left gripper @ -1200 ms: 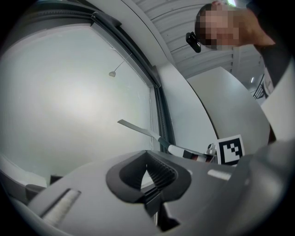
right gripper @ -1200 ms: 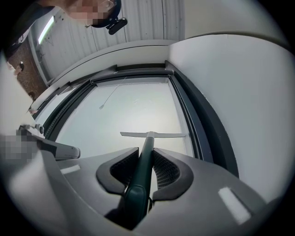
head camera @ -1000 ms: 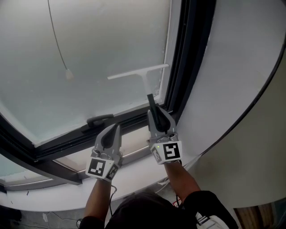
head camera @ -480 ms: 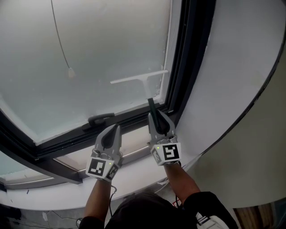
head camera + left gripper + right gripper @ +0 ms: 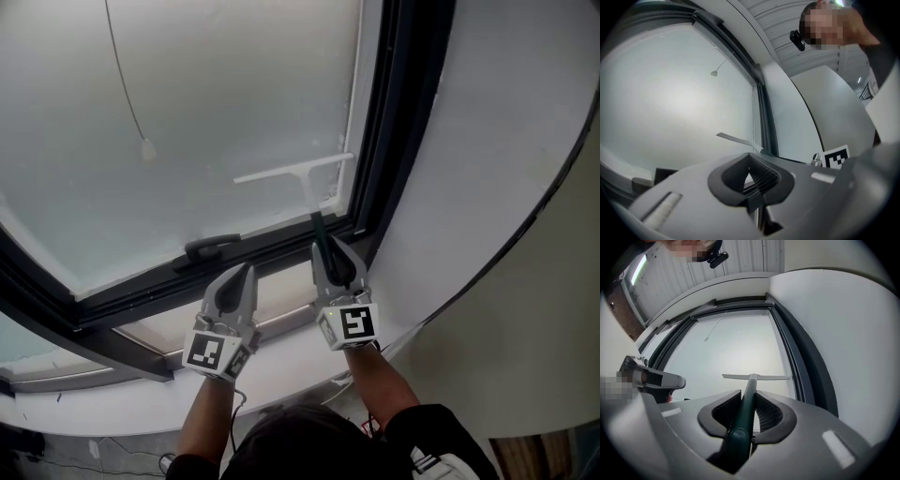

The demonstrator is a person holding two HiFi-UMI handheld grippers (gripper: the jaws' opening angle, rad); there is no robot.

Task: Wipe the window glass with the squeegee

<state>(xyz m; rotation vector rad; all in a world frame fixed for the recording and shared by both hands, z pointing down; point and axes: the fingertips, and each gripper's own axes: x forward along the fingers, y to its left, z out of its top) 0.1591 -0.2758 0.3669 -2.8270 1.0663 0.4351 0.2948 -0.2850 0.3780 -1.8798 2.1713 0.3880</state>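
A squeegee [image 5: 302, 180] with a white blade and dark green handle lies against the frosted window glass [image 5: 216, 103], low down near the right side of the frame. My right gripper [image 5: 330, 246] is shut on its handle; the right gripper view shows the handle [image 5: 742, 423] clamped between the pads and the blade [image 5: 755, 377] flat on the glass. My left gripper [image 5: 242, 274] hangs shut and empty below the black window frame [image 5: 141, 291], left of the right one. In the left gripper view, the blade [image 5: 736, 139] shows beyond the closed left gripper [image 5: 751, 177].
A black window handle [image 5: 211, 247] sits on the lower frame just above my left gripper. A thin cord with a small weight [image 5: 146, 150] hangs on the glass at upper left. A curved white wall [image 5: 487, 141] borders the window's right side. A white sill [image 5: 281, 361] runs below.
The squeegee blade has slid slightly down the glass and a little to the right, toward the lower frame. The left gripper has held its place.
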